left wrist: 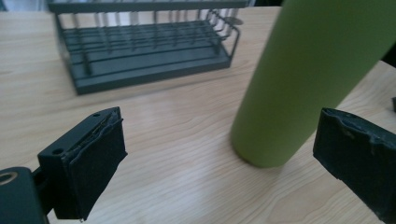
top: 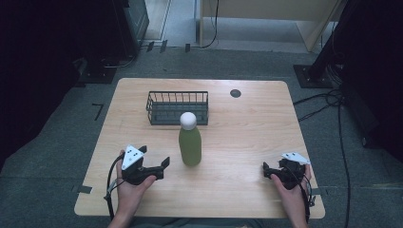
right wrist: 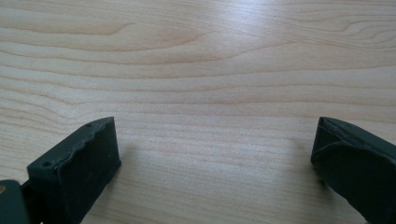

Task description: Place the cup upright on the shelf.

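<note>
A tall green metal bottle [top: 190, 148] with a white round cap is found upright mid-desk, just before a dark wire basket [top: 177, 107]. The left gripper [top: 159, 167] is held beside it, jaws wide, nothing gripped. The right gripper [top: 271, 172] is held well apart over the light wooden desk [top: 247, 133], jaws wide and empty.

Matt green bottle [left wrist: 308, 79], wood-grain table [right wrist: 196, 70]

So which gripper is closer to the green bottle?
Left. The left gripper sits just beside the green bottle, open; the right gripper rests far off near the table's right edge.
</note>
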A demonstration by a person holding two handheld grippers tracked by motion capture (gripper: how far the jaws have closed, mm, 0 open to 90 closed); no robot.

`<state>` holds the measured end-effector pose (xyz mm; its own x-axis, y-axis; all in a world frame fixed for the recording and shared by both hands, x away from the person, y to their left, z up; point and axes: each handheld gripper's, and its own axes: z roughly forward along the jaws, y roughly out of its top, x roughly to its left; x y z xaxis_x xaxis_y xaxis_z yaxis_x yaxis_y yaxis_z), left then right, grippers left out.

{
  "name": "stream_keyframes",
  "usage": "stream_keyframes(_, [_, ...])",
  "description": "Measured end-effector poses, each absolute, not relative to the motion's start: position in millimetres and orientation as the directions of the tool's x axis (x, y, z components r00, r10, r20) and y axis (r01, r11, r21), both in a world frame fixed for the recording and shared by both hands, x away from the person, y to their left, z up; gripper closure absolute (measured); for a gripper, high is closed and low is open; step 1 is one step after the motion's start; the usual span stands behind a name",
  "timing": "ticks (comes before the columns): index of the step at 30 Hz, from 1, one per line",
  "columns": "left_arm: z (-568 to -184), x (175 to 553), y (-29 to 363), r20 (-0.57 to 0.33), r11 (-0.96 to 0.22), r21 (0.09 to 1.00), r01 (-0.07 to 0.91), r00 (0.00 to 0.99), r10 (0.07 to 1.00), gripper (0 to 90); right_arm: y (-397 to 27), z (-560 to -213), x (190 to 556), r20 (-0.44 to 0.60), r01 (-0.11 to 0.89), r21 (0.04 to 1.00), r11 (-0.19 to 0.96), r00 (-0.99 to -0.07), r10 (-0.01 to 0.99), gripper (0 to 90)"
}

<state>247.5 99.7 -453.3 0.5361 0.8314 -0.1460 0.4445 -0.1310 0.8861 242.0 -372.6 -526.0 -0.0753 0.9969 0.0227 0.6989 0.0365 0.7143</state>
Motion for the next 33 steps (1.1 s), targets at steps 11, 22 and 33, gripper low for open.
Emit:
stream_keyframes(11, [-451.3, 261.1, 54.1, -0.144, -0.146, 0.907, 0.396, 0.616, 0.775, 2.6, -372.6, -526.0, 242.0, 0.023, 0.699, 0.714, 0.037, -0.076, 0.997, 0.4])
stream_keyframes(22, [-445.6, 270.5, 22.9, -0.089, -0.185, 0.916, 0.356, 0.63, 0.772, 4.8, -372.6, -526.0, 241.9, 0.022, 0.698, 0.715, 0.038, -0.076, 0.997, 0.4])
stream_keyframes(33, [-441.7, 280.3, 5.6, -0.056, -0.21, 0.908, 0.363, 0.601, 0.797, 14.7, -372.1, -526.0, 241.5, 0.024, 0.699, 0.714, 0.039, -0.079, 0.997, 0.5])
